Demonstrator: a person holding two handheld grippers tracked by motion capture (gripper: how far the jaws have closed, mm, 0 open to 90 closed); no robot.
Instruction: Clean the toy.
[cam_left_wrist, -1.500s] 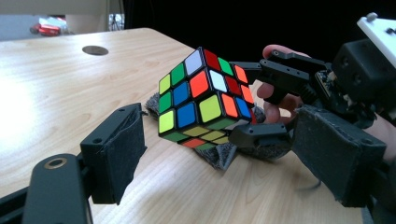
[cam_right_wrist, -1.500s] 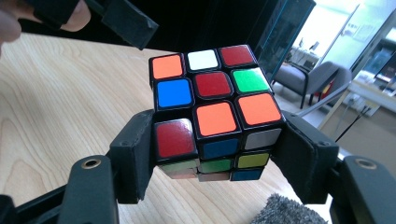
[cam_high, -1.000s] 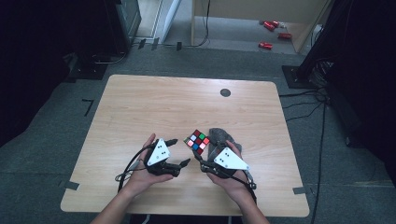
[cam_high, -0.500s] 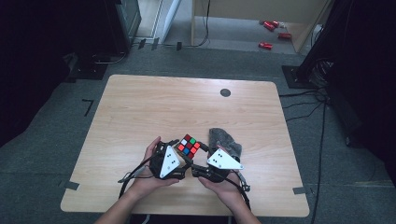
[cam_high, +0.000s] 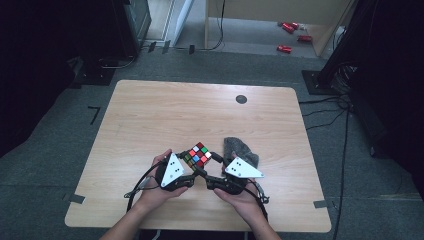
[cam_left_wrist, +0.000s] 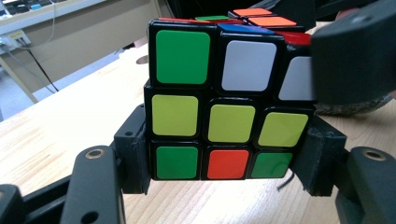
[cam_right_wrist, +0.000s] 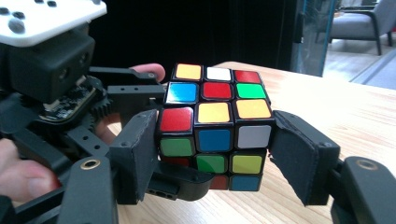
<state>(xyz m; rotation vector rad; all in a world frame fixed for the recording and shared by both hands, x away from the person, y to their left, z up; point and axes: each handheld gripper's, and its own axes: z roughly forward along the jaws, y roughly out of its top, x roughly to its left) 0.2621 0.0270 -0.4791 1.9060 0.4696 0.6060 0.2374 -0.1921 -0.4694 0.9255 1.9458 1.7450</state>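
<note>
The black-framed cube (cam_high: 199, 154) shows mixed green, yellow, red, white, blue and orange squares; cloth (cam_high: 242, 150) grey.

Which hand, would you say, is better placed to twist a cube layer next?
Probably left: the left gripper has just closed its jaws on one end row of the cube, while the right gripper clamps the rest.

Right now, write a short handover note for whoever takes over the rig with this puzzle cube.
Left gripper: its fingers have just closed onto the bottom layer of the puzzle cube.
Right gripper: fingers on either side of the cube's middle and lower layers; contact looks likely but I cannot confirm it.
Cube: scrambled, between both grippers at the near edge of the table. A grey cloth lies beside it.
Done: cube gripped.
Left: probably turning layers; nothing is solved.
</note>
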